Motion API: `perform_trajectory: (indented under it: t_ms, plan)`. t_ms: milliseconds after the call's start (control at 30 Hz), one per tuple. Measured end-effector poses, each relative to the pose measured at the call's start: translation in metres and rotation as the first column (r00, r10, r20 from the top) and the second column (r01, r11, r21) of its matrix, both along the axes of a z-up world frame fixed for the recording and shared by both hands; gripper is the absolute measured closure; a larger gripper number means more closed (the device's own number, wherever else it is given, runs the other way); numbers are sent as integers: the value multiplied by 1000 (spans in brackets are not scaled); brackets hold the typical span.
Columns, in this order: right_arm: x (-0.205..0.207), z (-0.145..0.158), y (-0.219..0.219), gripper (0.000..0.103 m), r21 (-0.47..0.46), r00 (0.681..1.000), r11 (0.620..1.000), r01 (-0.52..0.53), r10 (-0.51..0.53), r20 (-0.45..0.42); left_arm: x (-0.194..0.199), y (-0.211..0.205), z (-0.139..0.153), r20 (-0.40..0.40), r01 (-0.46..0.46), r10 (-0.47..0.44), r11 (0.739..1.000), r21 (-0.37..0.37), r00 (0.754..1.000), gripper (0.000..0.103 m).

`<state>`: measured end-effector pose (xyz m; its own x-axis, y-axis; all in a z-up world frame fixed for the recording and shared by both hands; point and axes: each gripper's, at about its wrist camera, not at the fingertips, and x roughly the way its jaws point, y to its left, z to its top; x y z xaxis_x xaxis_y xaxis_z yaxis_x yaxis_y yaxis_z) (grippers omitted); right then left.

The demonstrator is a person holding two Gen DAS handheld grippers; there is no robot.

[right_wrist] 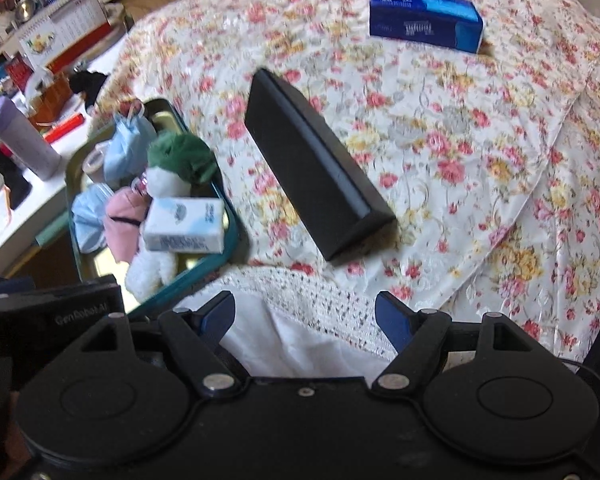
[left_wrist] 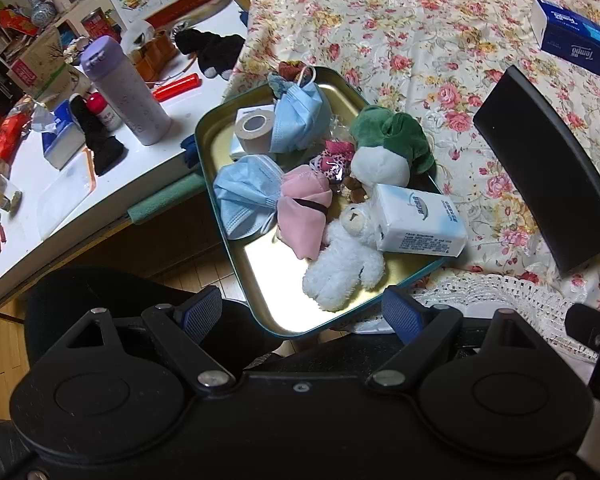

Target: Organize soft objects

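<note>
Left matte-black plastic two-finger gripper (left_wrist: pixel 302 314) — blue ribbed finger pads (left_wrist: pixel 202 312), round silver pivot screws. Right matte-black plastic gripper (right_wrist: pixel 305 318) matches — twin circular housings below the linkage.

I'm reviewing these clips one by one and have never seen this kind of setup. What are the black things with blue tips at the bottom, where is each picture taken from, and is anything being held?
There is no robot here. A person holds a two-finger grasping tool in each hand, and a wide-angle camera on each one looks forward along its fingers. One picture comes from the left tool, the other from the right tool. The blue tips are finger pads. Both tools are open and hold nothing.

In front of them is a metal tray at the edge of a flowered cloth. In the tray lie a white teddy, a green and white plush, blue face masks, a pink mask, a tissue pack and a roll of tape. On the cloth are a long black box and a blue tissue box. A cluttered white table stands to the left.
</note>
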<state>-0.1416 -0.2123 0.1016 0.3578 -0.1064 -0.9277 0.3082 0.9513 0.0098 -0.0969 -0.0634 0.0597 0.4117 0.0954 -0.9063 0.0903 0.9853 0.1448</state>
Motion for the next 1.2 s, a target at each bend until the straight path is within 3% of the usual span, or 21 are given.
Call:
perform_trajectory:
  t_ms: [167,500,1200]
  plan:
    - [3,11,9,27,-10,999,999,-41,41,36,-7,3,4,5,-17,17,1000,-10,1000,18]
    - [20,9,31,27,-69,994,992,-103,105,23,-19,13,15,32,-60,62,997,-39,998,18]
    - [30,0,37,27,-88,993,989,-121,121,-1,-18,24,15,39,-105,108,992,-64,993,18]
